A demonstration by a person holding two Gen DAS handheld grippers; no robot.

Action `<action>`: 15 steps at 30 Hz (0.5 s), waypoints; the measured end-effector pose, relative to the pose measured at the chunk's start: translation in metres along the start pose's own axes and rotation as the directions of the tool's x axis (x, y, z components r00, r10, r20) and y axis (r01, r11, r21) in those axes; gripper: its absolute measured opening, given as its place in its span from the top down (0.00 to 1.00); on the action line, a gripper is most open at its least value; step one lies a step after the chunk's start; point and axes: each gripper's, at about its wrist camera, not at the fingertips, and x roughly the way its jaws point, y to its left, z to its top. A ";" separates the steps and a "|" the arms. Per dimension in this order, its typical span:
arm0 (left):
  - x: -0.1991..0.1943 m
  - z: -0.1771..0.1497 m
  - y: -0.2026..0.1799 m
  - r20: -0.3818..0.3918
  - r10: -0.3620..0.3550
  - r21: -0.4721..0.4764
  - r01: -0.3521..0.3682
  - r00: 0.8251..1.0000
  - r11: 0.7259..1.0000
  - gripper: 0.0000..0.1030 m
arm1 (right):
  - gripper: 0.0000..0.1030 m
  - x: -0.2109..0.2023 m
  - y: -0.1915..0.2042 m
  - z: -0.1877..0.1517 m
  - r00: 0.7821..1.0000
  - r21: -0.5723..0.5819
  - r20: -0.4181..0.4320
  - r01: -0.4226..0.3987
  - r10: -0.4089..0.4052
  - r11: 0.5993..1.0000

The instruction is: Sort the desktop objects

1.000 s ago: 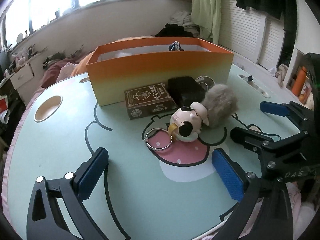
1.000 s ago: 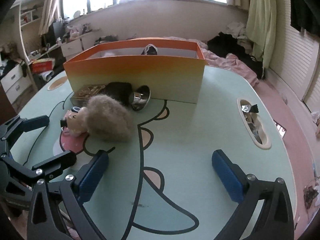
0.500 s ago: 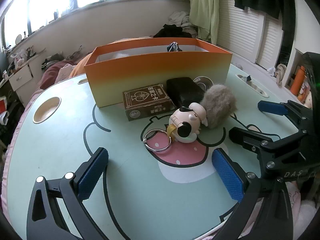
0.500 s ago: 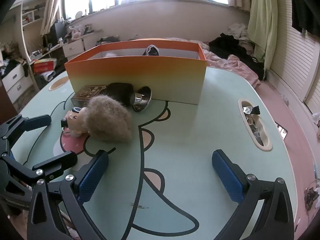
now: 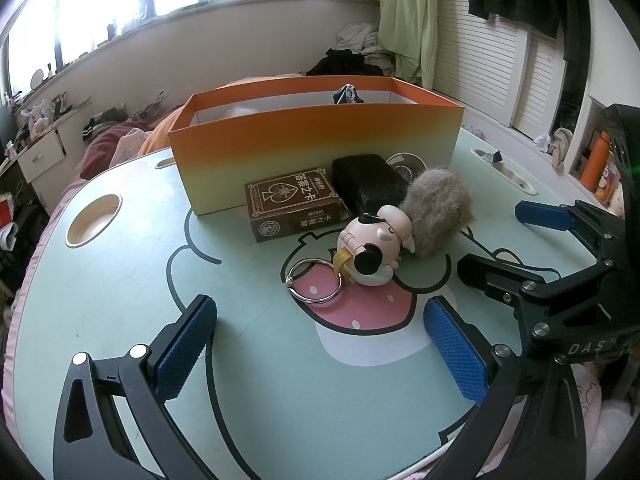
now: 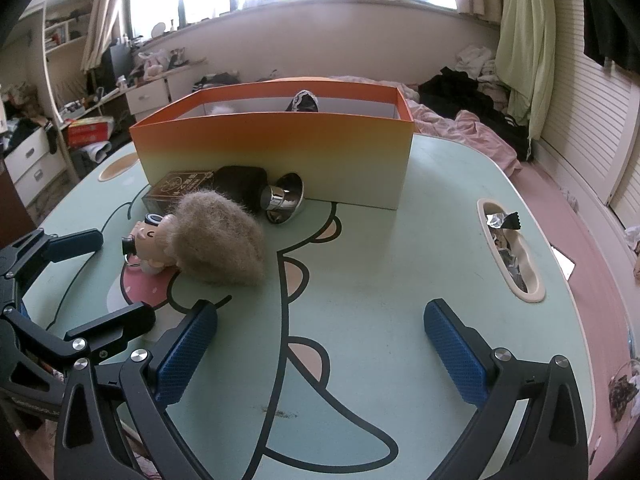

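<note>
mint-green cartoon-printed surface fills both views, a messy bedroom behind it. left tongs spread wide and holding nothing, low over the near edge. right tongs also wide and holding nothing, just beside the left ones.

nearest thing ahead of the left tongs is a metal key ring lying flat on the pink strawberry print, joined by a yellow strap to a small figure keychain. figure looks like hard plastic, light, rounded, likely to slip; judged easiest to pinch across its body, or to lift by the ring. touching its far side is a fur pompom, soft and squashy, very light, should take a grip anywhere.

beyond that, a brown card box with a spade emblem and chinese print reading 答案之卡; stiff, flat sides, best pinched across the short width. beside it a black case and a shiny metal cup piece, smooth so probably slippery.

all rest against the orange box, open top, some items inside, not clear what. "das" is readable on the right tongs' frame.
</note>
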 end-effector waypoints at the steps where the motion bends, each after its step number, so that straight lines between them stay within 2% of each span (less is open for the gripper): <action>1: 0.000 0.000 0.000 0.000 0.000 0.000 0.000 1.000 1.000 0.00 | 0.00 0.000 0.000 0.000 1.000 0.000 0.000 0.000 0.000 1.000; 15: 0.000 0.000 0.000 0.001 0.000 0.000 0.000 1.000 1.000 0.00 | 0.00 0.001 0.001 0.001 1.000 0.001 -0.001 0.001 -0.001 1.000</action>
